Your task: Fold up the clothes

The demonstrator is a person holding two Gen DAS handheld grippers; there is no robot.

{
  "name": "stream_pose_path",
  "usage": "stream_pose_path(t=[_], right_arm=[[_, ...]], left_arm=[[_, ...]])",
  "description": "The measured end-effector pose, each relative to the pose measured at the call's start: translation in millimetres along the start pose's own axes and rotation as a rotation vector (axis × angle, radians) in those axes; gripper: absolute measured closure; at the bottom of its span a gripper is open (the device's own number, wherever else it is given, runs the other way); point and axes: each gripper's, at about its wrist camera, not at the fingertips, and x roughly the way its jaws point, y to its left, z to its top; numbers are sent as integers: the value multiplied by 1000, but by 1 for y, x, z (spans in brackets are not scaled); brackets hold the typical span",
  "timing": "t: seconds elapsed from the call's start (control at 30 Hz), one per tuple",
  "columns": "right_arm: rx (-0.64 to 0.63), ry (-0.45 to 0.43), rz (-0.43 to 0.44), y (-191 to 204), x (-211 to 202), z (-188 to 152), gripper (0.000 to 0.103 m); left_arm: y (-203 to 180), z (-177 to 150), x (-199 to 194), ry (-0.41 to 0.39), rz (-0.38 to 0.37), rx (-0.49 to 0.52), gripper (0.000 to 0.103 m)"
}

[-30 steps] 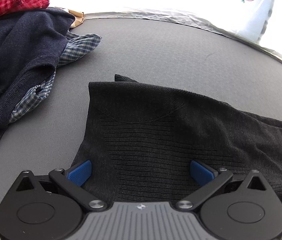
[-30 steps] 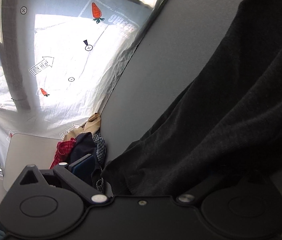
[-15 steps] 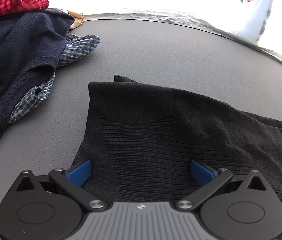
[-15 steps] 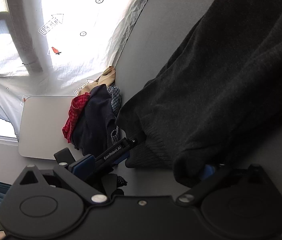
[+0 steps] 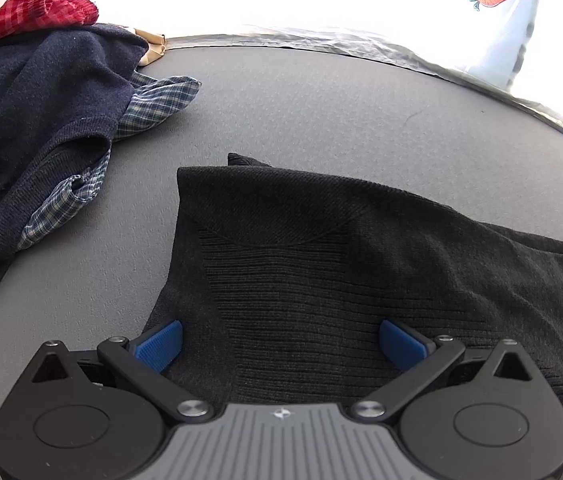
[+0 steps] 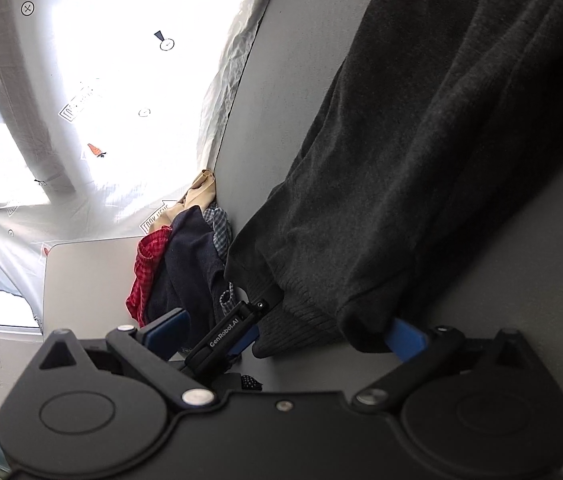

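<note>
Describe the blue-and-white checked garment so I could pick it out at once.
On the grey table, look to the clothes pile at the far left. The checked shirt pokes out from under the navy sweater; it alone has a fine blue-white check, unlike the red checked cloth on top.

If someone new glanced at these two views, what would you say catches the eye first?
The black knit sweater spread across the grey table dominates, with the left gripper open-jawed over its ribbed hem. At the far left lies a heap: a navy sweater, a red checked garment and a blue plaid shirt. Behind, a bright carrot-print sheet glows.
</note>
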Motion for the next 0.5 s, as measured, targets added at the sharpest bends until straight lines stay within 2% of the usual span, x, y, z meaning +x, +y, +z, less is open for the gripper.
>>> stream_pose_path(t=[0.27,0.5], right_arm=[[-9,2,9,-1,-5,-14,0],[-44,-64,-26,-3,-46,-23,0]], left_arm=[[0,3,0,30,0,7,0],[-5,-2,-14,44,21,20,0]])
